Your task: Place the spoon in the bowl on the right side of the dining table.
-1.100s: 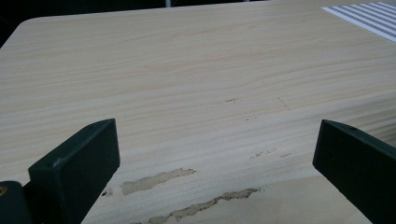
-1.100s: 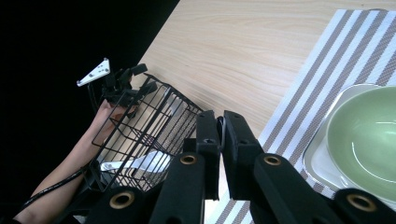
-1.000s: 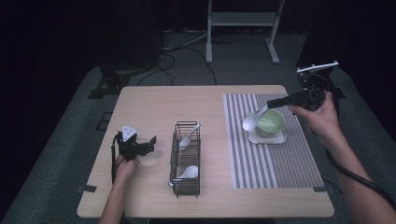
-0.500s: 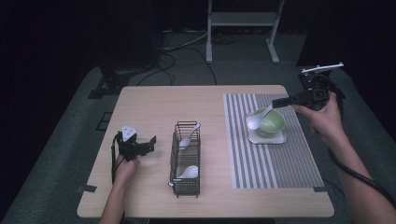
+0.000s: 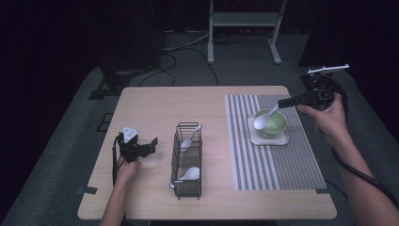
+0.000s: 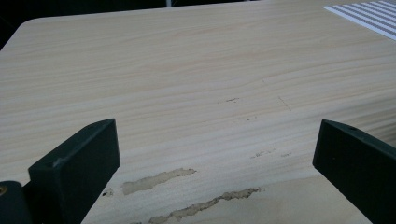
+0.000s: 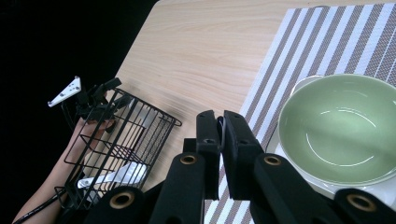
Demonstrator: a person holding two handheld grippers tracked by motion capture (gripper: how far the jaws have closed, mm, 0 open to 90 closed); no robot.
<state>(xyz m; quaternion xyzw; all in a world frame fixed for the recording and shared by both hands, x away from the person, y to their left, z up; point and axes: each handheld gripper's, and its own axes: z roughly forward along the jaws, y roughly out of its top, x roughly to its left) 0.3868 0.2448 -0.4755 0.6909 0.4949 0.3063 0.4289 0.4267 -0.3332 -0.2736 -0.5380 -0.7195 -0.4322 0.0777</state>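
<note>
A pale wood desk (image 5: 155, 108) stands on grey carpet (image 5: 66, 122) in a dark room. A striped mat (image 5: 240, 155) covers its right side. Right gripper (image 5: 283, 102) pinches a white spoon (image 5: 261, 121) over the green bowl (image 5: 277, 123); left gripper (image 5: 149, 145), spread, rests near the left edge.

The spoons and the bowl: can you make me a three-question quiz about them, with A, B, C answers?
1. Where is the green bowl?
A. in the basket
B. on the striped mat
C. on the floor

2. How many spoons lie in the wire basket?
A. two
B. four
C. none

3. What is the right gripper doing?
A. resting open
B. holding the bowl
C. holding a white spoon

Answers: 1 B, it sits on a plate on the striped mat. 2 A, two white spoons show inside. 3 C, its jaws pinch the handle over the bowl.
</note>
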